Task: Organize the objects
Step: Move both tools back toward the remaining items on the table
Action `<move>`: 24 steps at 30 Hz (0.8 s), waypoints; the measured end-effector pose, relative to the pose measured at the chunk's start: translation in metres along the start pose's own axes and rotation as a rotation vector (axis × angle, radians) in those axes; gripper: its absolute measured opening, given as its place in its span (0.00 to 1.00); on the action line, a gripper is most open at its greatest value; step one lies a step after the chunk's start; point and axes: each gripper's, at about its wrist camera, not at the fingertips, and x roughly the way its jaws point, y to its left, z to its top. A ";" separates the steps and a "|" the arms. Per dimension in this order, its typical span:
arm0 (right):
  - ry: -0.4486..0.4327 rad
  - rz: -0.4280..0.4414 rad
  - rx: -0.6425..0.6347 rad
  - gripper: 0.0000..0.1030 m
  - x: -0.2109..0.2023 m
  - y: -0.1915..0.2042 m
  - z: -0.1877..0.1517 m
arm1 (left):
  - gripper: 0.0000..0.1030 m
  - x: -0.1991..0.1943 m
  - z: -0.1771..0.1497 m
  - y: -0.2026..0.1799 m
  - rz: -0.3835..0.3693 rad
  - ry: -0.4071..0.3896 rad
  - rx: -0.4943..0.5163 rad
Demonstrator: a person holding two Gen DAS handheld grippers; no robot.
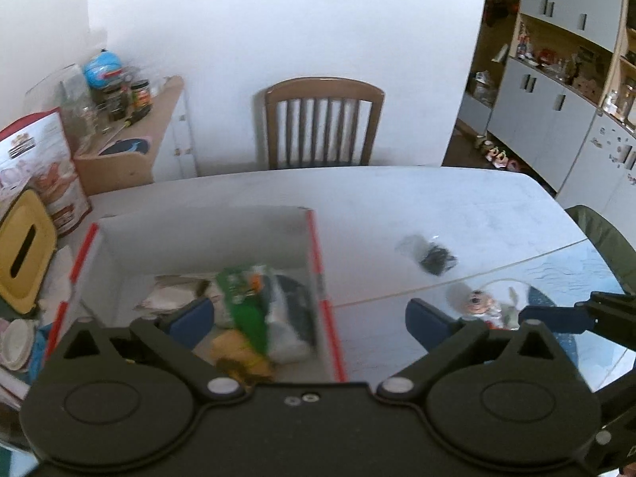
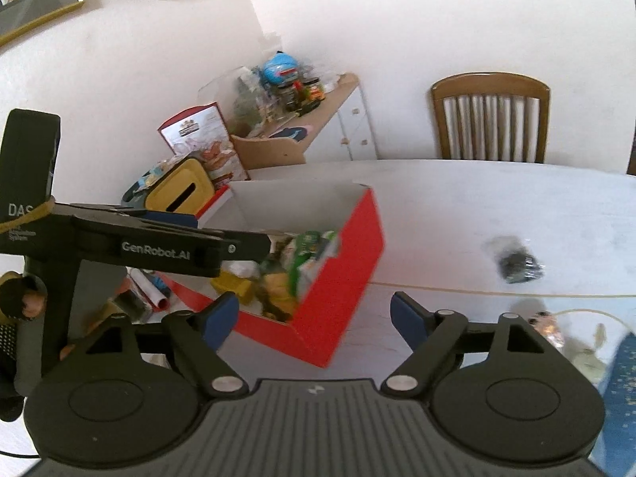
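A red and white box [image 1: 316, 254] [image 2: 349, 254] stands on the white table, holding a green packet [image 1: 246, 298] [image 2: 310, 254], a yellow item and other packets. My left gripper [image 1: 310, 318] is open and empty over the box's right wall. My right gripper [image 2: 314, 318] is open and empty, in front of the box's red side. A small black bagged item [image 1: 435, 256] [image 2: 516, 262] lies on the table to the right. A small figurine [image 1: 479, 302] [image 2: 550, 324] sits nearer, at the right.
A wooden chair [image 1: 324, 123] [image 2: 491, 119] stands behind the table [image 1: 397, 198]. A yellow tissue box [image 1: 24, 254] [image 2: 179, 194] and a printed carton [image 1: 47, 167] crowd the left. A side cabinet [image 1: 159, 135] holds jars. A blue cloth [image 2: 624, 389] lies right.
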 end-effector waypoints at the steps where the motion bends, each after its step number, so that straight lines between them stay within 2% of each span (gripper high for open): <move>1: -0.001 -0.004 0.000 0.82 -0.004 -0.007 -0.002 | 0.99 0.002 0.001 -0.006 -0.007 -0.001 0.001; 13: 0.020 -0.112 0.072 0.83 -0.044 -0.113 -0.034 | 1.00 0.043 0.013 -0.086 -0.050 0.014 0.021; 24: 0.075 -0.255 0.058 0.83 -0.039 -0.193 -0.064 | 1.00 0.115 0.032 -0.125 -0.031 0.052 0.014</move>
